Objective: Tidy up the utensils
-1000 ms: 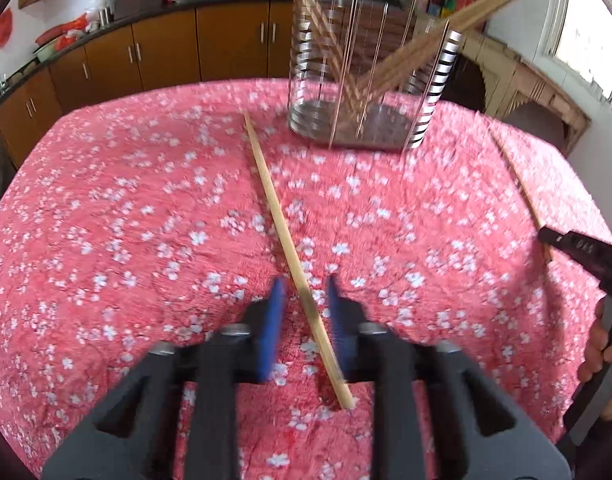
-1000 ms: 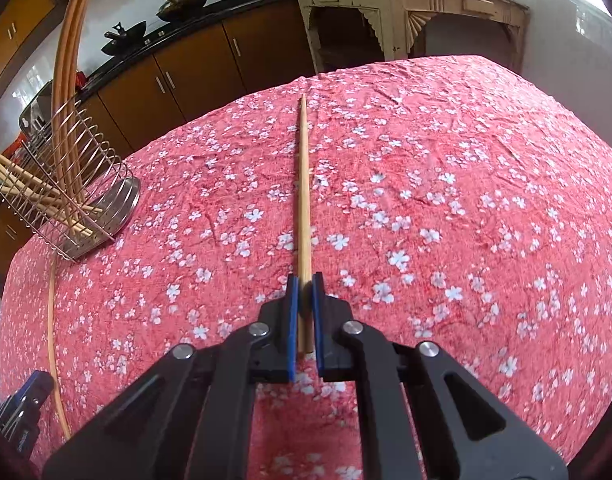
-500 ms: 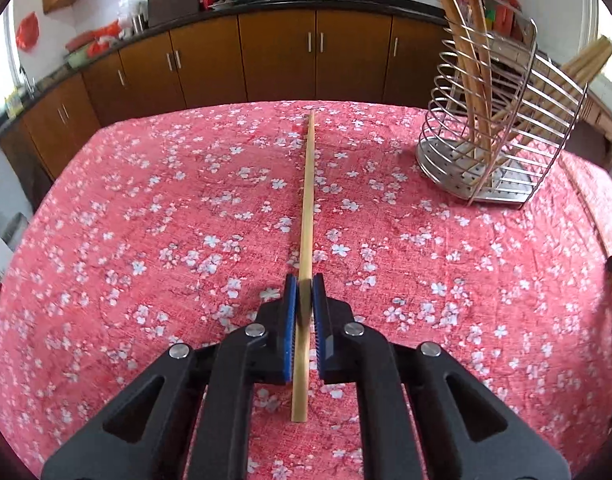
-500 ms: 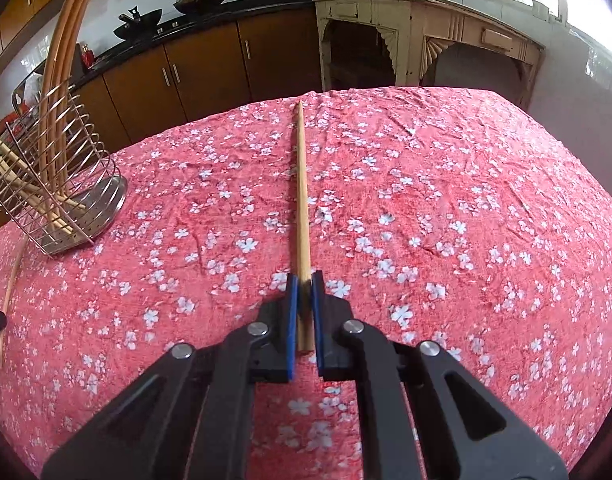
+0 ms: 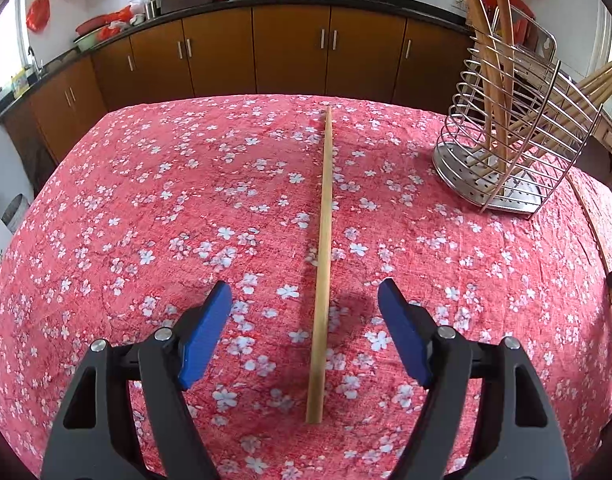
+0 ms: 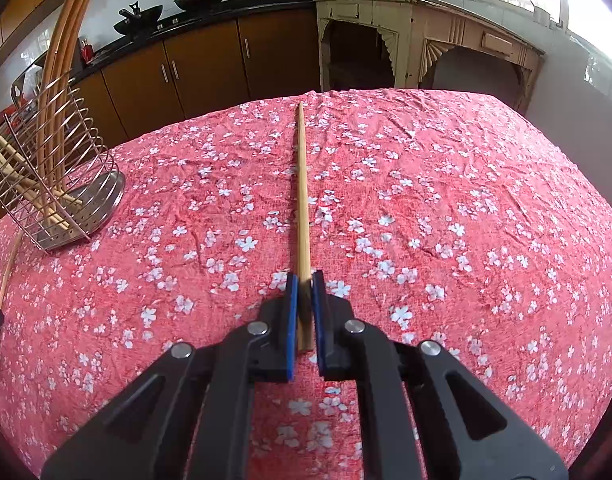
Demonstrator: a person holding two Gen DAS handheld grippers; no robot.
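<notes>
A long wooden chopstick (image 5: 324, 248) lies flat on the red floral tablecloth (image 5: 145, 220), pointing away from me. My left gripper (image 5: 304, 294) is open, its blue pads (image 5: 203, 330) wide apart on either side of the chopstick's near end. My right gripper (image 6: 304, 280) is shut on a second chopstick (image 6: 303, 196), gripping near its end; the rest rests on or just above the cloth. A wire utensil holder (image 5: 510, 148) with several chopsticks stands at the right in the left wrist view and also shows at the left in the right wrist view (image 6: 53, 184).
Brown kitchen cabinets (image 5: 289, 52) with pans on the counter run behind the table. A cream wooden sideboard (image 6: 426, 40) stands beyond the table's far right. The left chopstick's tip (image 6: 7, 276) shows at the left edge of the right wrist view.
My left gripper, which was shut on its chopstick half a second ago, has opened wide and the chopstick lies on the cloth. My right gripper still holds its chopstick.
</notes>
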